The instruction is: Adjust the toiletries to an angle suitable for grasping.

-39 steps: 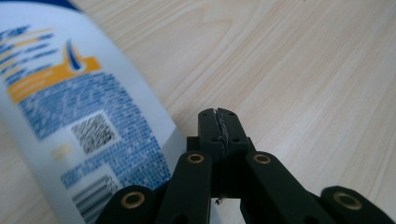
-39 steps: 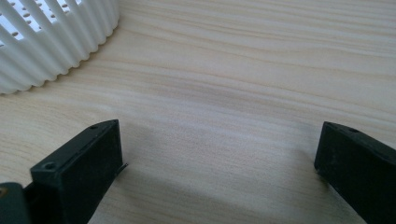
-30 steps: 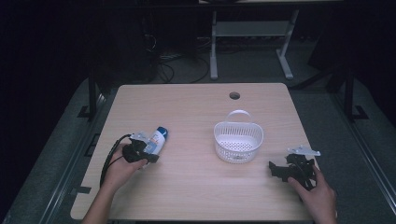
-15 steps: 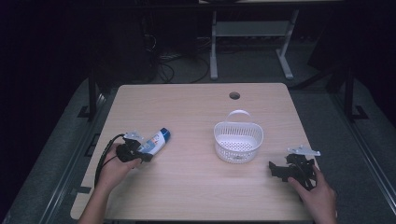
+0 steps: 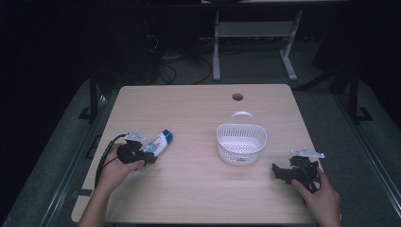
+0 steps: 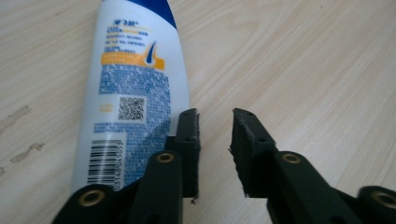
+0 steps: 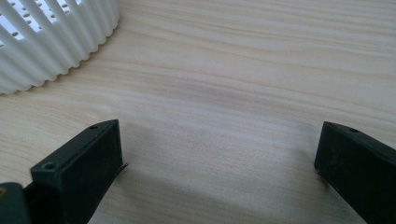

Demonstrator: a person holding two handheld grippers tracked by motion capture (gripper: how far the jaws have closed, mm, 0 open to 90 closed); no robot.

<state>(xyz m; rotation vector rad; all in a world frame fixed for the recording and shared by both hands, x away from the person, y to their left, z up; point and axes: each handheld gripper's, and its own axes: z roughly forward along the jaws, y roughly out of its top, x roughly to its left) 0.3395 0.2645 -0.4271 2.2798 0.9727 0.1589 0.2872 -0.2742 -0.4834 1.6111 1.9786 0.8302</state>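
The white plastic shampoo bottle with a blue cap (image 6: 135,88) lies flat on the pale wooden surface (image 5: 198,184) — the left gripper (image 6: 215,126) has just parted its fingers slightly, nothing between them, the bottle beside one finger. Likely a grasp begins. The right gripper (image 7: 219,154) — fingers wide, empty — rests near the white ribbed plastic basket (image 5: 241,144).

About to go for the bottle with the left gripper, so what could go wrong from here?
1. The left gripper has just been opening, but its jaws sit beside the shampoo bottle, not around it; closing now would likely grab nothing.
2. One jaw lies against the rounded bottle, so a push could roll or slide it.
3. The gap looks narrower than the bottle; a grab may slip off.
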